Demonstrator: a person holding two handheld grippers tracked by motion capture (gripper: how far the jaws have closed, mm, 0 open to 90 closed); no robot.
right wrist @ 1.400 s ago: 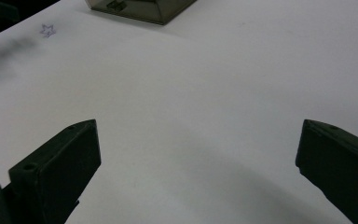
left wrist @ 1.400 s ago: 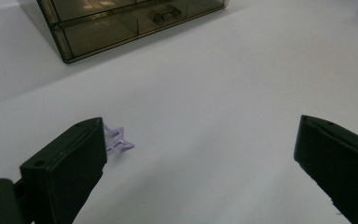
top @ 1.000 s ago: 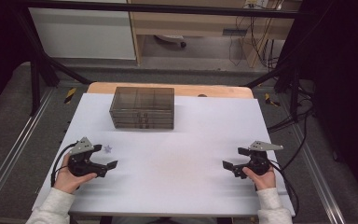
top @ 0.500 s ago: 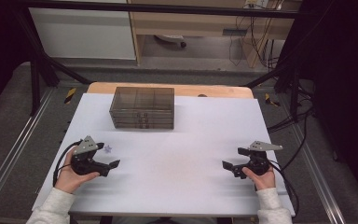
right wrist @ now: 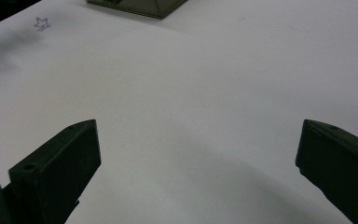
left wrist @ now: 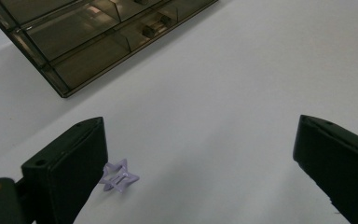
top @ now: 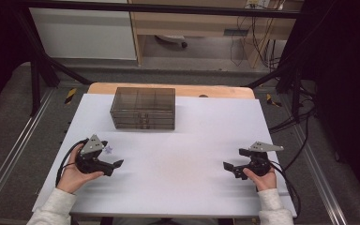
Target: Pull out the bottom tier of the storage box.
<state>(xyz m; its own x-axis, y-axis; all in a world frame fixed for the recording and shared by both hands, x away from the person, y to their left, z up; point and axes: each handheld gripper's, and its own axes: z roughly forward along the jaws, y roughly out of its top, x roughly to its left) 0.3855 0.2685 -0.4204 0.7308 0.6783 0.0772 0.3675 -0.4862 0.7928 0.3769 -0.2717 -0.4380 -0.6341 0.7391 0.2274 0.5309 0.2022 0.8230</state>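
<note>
Resting low on the white table [top: 178, 164], left claw [top: 114, 168] and right claw [top: 230, 169] gape, released.

High view: overhead, facing forward-down, whole desk [top: 178, 187]. Both gripper views sit low and close, skimming the desk; all three share the drawer box [top: 143, 108] and purple star [left wrist: 119, 176].

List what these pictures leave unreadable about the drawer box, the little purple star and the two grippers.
- Drawer box: its contents can't be read; smoked plastic in the high view, cut off by the top edge in both gripper views.
- Purple star: one side sits behind the left gripper's jaw in the left gripper view; a tiny speck in the high view.
- Right gripper: jaw roots run off the bottom edge in the right gripper view.
</note>
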